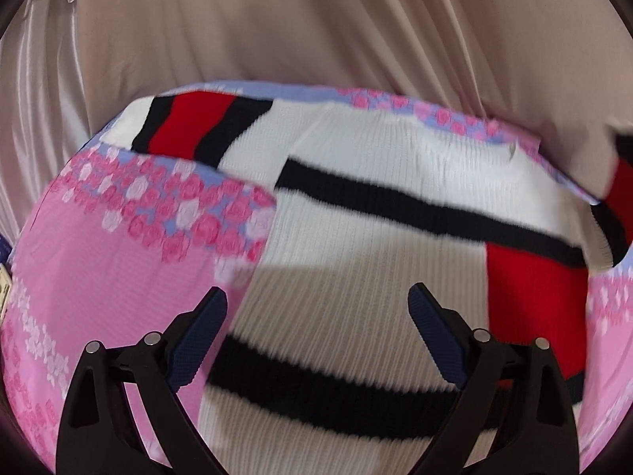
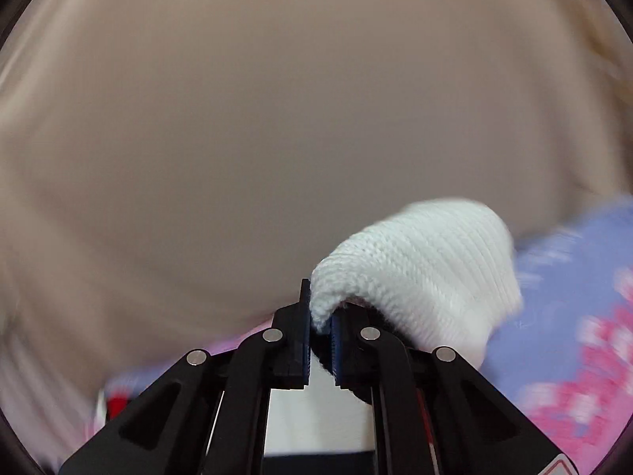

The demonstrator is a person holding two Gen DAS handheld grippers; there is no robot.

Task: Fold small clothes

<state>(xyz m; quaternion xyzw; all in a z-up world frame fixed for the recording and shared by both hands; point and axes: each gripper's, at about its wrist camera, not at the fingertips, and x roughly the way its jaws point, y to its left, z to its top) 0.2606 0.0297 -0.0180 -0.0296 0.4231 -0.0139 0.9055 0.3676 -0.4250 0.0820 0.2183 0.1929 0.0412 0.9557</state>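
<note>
The left tongs (image 1: 318, 316) are hanging released, jaws spread wide and empty, tilted down over the knitted sweater (image 1: 376, 206), a white ribbed piece with black stripes and red blocks. The sweater is lying spread on a pink and lilac floral cloth (image 1: 99, 261), directly ahead of and beneath these tongs, with one striped sleeve folded across ahead and to the left of them and a beige draped fabric (image 1: 277, 27) hanging beyond it. The right tongs (image 2: 320, 326) are clenched on a white ribbed edge of the sweater (image 2: 419, 269), the knit bunching up just ahead of and to the right of the jaws, with only a thin pinch of fabric sitting between the pads. That shallow bite looks like the main risk: the stretchy knit could be slipping out as the edge is carried over, dropping the fold halfway. Because the left tongs are gripping nothing, the rest of the sweater is lying unanchored, so a pull from the right side could be dragging the whole garment across the floral cloth instead of creasing it, or rucking that cloth up underneath. The view from the right wrist is blurred, so whether one layer or two is caught cannot be told; catching both would likely be twisting the fold.
</note>
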